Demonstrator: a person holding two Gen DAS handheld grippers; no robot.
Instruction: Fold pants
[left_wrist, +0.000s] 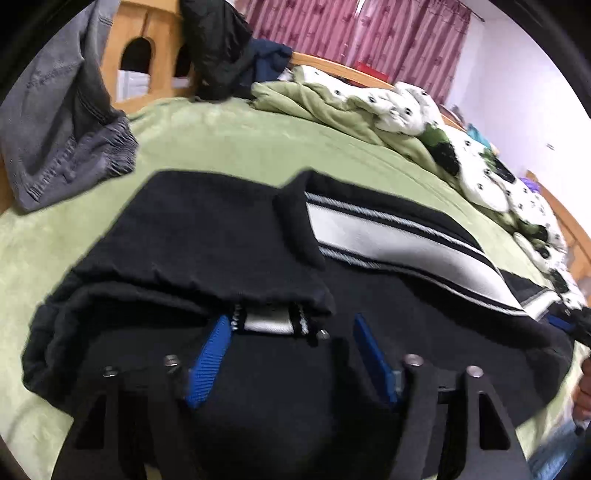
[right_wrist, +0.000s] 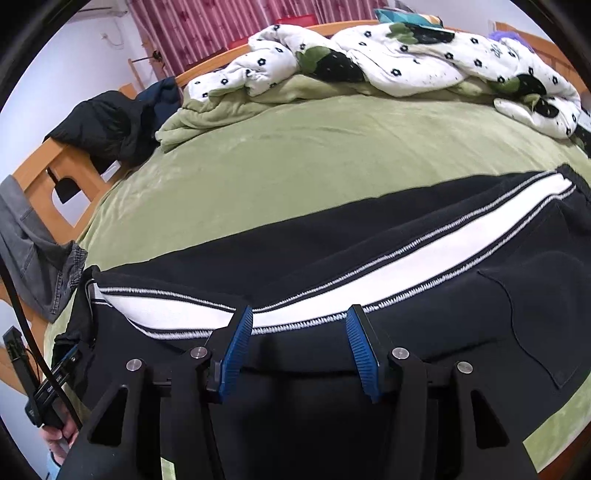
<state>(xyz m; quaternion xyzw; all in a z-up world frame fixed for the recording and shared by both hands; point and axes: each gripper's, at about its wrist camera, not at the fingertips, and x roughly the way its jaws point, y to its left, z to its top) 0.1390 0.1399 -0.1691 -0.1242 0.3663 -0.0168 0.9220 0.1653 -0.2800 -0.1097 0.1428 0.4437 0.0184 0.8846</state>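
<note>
Both my left gripper (left_wrist: 291, 325) and right gripper (right_wrist: 299, 317) gape wide, holding nothing, over the black pants (right_wrist: 424, 306) at the bed's (right_wrist: 314, 147) near edge; a shallow pinch could undo the fold.

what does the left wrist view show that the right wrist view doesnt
Left only: the pants' folded-over cuff end and the left claw, open over black cloth. Right only: a back pocket and the right claw, open at the stripe. Both: the black pants, white stripe, green bed, quilt and grey jeans.
</note>
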